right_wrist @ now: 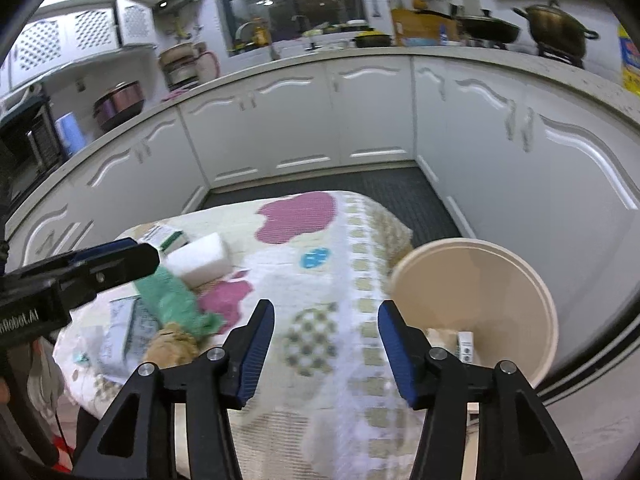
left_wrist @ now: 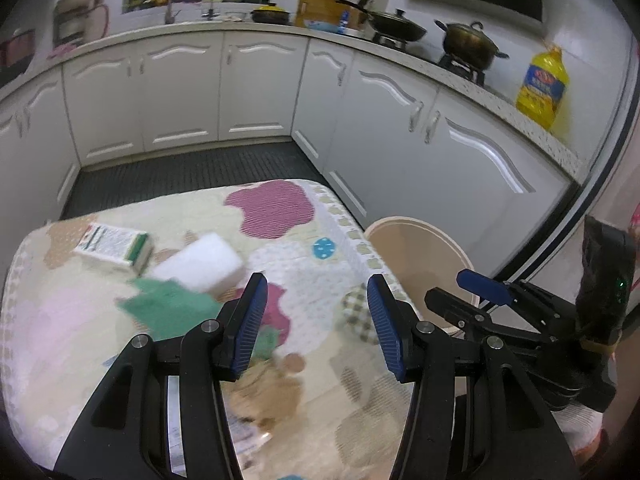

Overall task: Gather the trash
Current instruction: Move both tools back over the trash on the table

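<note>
White cabinets (left_wrist: 256, 84), dark ribbed floor (left_wrist: 188, 168)

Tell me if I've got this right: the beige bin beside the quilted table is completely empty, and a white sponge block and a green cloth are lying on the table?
Not quite. The beige bin is not empty: the right wrist view shows a small white carton and something brownish at its bottom. The rest holds: the white sponge block and green cloth lie on the quilted table.

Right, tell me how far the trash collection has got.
Done: the beige bin already holds a small white box. In hand: nothing; left gripper and right gripper are both open and empty. Left on the table: green-and-white box, white block, green bag, brown crumpled paper.
</note>
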The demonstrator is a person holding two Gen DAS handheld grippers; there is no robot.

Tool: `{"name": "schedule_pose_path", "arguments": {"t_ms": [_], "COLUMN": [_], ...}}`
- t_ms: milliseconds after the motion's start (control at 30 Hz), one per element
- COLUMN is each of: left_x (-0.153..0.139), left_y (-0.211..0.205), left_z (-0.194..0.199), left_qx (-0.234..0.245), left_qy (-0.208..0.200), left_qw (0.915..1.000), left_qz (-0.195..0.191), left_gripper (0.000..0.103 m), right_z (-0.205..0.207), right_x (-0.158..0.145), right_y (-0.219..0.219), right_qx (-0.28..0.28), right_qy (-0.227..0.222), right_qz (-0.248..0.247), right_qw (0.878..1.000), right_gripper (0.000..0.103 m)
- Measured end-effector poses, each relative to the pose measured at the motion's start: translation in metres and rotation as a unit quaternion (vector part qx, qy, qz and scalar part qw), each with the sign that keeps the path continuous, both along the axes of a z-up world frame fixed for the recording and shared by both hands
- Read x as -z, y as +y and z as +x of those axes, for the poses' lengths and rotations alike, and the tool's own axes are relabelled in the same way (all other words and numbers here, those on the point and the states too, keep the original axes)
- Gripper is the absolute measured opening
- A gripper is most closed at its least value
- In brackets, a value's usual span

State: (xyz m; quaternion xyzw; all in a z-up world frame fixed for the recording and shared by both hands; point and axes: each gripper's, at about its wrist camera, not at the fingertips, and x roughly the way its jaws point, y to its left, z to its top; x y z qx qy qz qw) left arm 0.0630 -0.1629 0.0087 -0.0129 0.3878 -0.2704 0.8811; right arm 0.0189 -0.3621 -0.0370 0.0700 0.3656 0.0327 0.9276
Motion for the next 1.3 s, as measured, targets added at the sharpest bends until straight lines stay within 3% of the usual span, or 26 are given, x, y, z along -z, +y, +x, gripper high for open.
{"name": "schedule_pose_path", "arguments": {"t_ms": [100, 167, 500, 733, 967, 1300], "left_x": [-0.004, -0.006, -0.004, 0.019, 0.049, 0.069], "left_y": [0.027, 0.048, 0.132, 0.172, 0.18, 0.152], "left_z": [0.001, 0.0, -0.012, -0.025, -0.04, -0.029], "left_qx": [-0.011, -0.022, -0.067, -0.082, -0.073, -0.045], "left_qy": [0.008, 0.01, 0.03, 0.064, 0.099, 0.093], "left_qw": [0.9999, 0.9996, 0.9972, 0.9944, 0.9924, 0.9938], "left_qz": [-0.008, -0.012, -0.016, -0.015, -0.009, 0.04], "left_gripper": [0.063, 0.064, 0.064, 0.064, 0.064, 0.064], "right_z": [0.003, 0.004, 0.018, 0.029, 0.04, 0.053], "right_x": [-0.001, -0.001, 0.004, 0.011, 0.018, 0.024], "right_y": [0.015, 0.024, 0.081, 0.115, 0.129, 0.14], "right_qx": [-0.023, -0.037, -0.111, -0.149, -0.162, -0.17], "right_qy": [0.001, 0.003, 0.015, 0.028, 0.039, 0.05], "right_qz": [0.002, 0.008, 0.014, 0.008, 0.007, 0.008], "right_qw": [1.0, 0.999, 0.994, 0.988, 0.986, 0.984], "right_gripper": [0.059, 0.064, 0.064, 0.064, 0.064, 0.065]}}
